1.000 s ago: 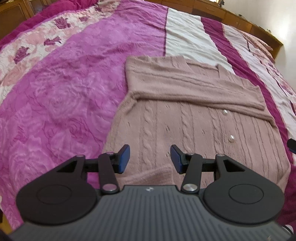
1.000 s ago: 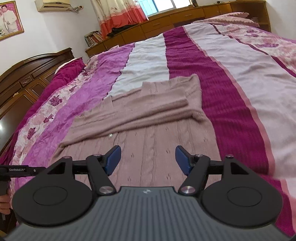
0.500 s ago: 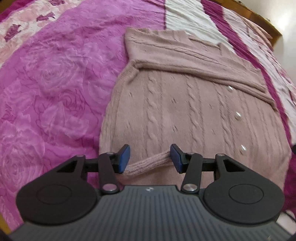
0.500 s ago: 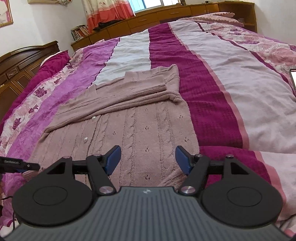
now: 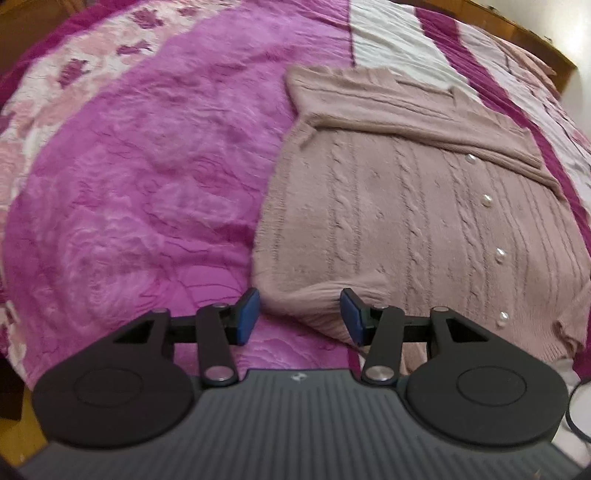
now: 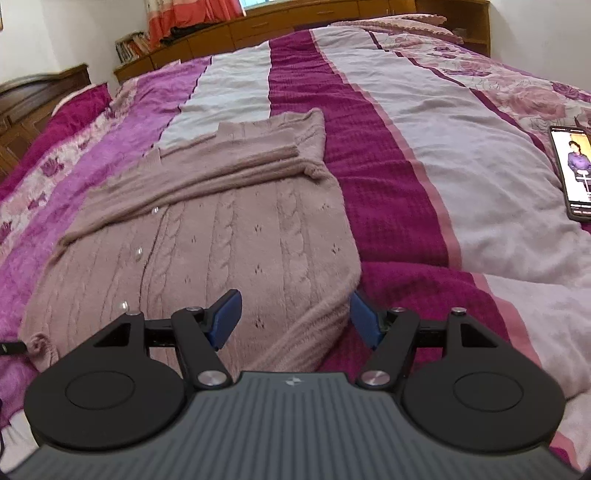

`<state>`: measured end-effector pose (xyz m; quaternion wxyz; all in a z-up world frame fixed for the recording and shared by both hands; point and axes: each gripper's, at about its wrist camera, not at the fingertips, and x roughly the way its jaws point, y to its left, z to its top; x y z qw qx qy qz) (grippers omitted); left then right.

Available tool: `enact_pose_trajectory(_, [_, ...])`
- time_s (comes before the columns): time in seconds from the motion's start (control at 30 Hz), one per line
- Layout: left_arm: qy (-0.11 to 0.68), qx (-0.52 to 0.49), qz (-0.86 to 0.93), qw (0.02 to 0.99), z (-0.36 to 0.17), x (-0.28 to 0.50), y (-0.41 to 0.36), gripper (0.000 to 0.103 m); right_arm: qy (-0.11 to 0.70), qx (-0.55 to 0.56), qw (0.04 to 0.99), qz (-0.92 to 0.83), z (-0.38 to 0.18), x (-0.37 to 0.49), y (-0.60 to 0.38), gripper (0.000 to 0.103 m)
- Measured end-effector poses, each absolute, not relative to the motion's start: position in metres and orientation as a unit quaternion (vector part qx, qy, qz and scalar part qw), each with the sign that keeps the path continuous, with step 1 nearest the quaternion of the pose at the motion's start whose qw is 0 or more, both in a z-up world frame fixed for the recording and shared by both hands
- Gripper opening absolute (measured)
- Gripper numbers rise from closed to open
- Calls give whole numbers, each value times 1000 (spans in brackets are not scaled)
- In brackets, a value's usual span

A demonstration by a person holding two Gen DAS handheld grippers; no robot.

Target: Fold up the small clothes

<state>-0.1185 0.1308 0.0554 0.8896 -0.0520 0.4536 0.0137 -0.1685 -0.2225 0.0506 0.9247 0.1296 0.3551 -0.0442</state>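
A dusty-pink cable-knit cardigan with pearl buttons lies flat on the bed, both sleeves folded across its chest. My left gripper hovers low over the hem's near left corner. Its blue pads stand apart, with the ribbed hem edge lying between them unpinched. In the right wrist view the same cardigan fills the middle. My right gripper sits over the hem's near right corner, open, with knit fabric between the spread pads. Neither gripper holds anything.
The bedspread is magenta, white and floral in stripes, with a raised fold right of the cardigan. A phone with a lit screen lies at the far right. A dark wooden headboard and a low shelf border the bed.
Both grippers came down and forward to the cardigan's hem: the left one shifted over its left corner, the right one tilted down over its right corner. The jaws kept their width.
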Motion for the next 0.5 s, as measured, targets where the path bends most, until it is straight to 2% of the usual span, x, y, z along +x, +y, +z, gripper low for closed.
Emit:
enact_pose_trajectory(0.13, [452,-67,38,889,52,-116,138,50,380,124,916,-30,45,-173,-218,72])
enact_pose_trajectory(0.27, [463,-125,26,877,42,-113,151,50,413,150,898,-21,31,-168,-219,72])
enact_pose_trajectory(0.5, [474,-169,8,864,31,-107,153,50,424,171,889,-15,25,-157,-223,72])
